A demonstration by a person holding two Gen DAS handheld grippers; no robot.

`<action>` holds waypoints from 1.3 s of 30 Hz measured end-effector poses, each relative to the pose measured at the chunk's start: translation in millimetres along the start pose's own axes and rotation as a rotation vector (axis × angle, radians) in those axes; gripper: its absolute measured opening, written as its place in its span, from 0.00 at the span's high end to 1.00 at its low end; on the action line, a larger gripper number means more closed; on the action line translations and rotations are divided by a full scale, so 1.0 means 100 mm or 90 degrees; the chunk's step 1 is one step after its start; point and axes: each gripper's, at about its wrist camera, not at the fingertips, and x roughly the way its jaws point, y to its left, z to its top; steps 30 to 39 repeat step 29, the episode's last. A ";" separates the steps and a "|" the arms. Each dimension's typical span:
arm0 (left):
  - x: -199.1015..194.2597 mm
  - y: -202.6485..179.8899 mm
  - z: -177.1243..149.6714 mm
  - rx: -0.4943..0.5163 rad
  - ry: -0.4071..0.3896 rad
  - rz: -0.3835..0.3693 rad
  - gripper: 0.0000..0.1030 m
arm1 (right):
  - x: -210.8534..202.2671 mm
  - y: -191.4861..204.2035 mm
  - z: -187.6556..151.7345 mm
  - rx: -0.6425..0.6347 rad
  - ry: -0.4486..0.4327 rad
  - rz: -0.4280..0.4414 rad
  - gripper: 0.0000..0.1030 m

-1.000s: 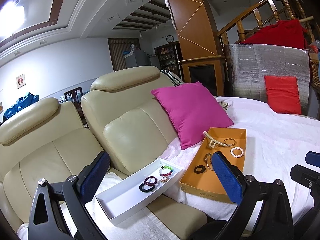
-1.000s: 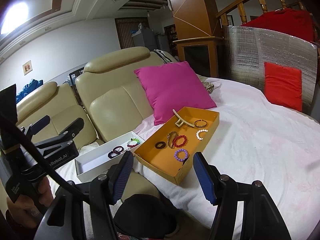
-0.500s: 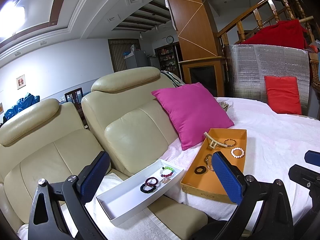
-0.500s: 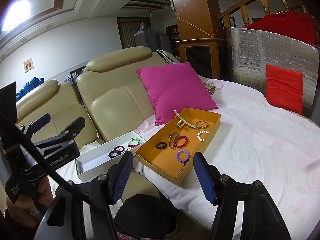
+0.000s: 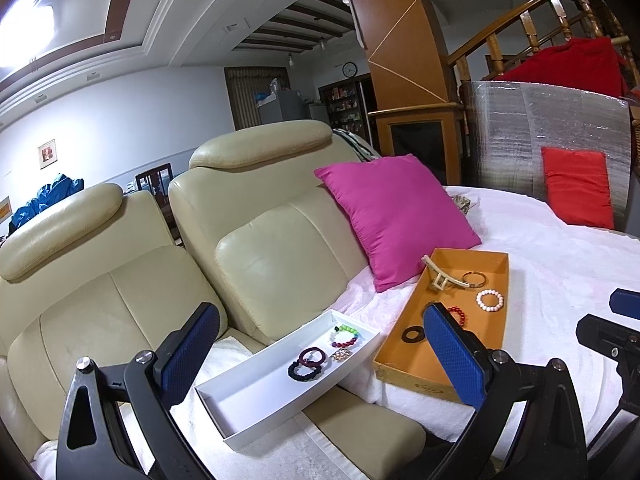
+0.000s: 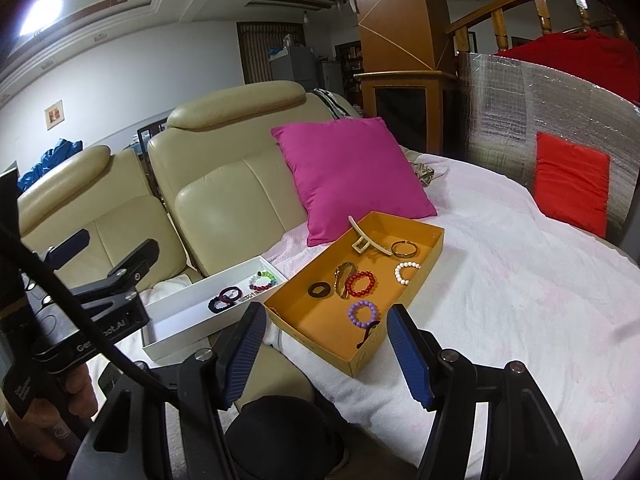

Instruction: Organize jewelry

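- Right hand-held gripper: blue-padded jaws spread, nothing between them, poised just short of the near end of the orange tray.
- Left hand-held gripper: jaws likewise spread and empty, above the near part of the white tray; a hand grips its handle at lower left of the right wrist view.
- Orange tray: rests on a white cloth; holds a purple bead bracelet, a red bead bracelet, a black ring, a white bead bracelet, a gold bangle and a cream hair claw leaning on the far-left rim.
- White tray: just left of the orange tray, on the sofa seat; contains dark hair ties and a multicoloured bead bracelet.
- Magenta cushion: propped against the cream sofa behind both trays.
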 end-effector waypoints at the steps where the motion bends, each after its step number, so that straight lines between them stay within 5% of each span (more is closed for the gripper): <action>1: 0.04 0.02 0.00 -0.002 0.003 0.001 0.01 | 0.03 0.00 0.01 -0.001 0.002 0.001 0.35; 18: 0.40 0.11 0.01 -0.022 0.026 0.016 0.02 | 0.48 -0.01 0.14 -0.018 0.033 0.006 0.35; 29: 0.54 -0.28 0.12 -0.001 0.030 -0.051 0.02 | 0.64 -0.21 0.13 0.010 0.038 0.006 0.35; 39: 0.54 -0.28 0.12 -0.001 0.030 -0.051 0.02 | 0.64 -0.21 0.13 0.010 0.038 0.006 0.35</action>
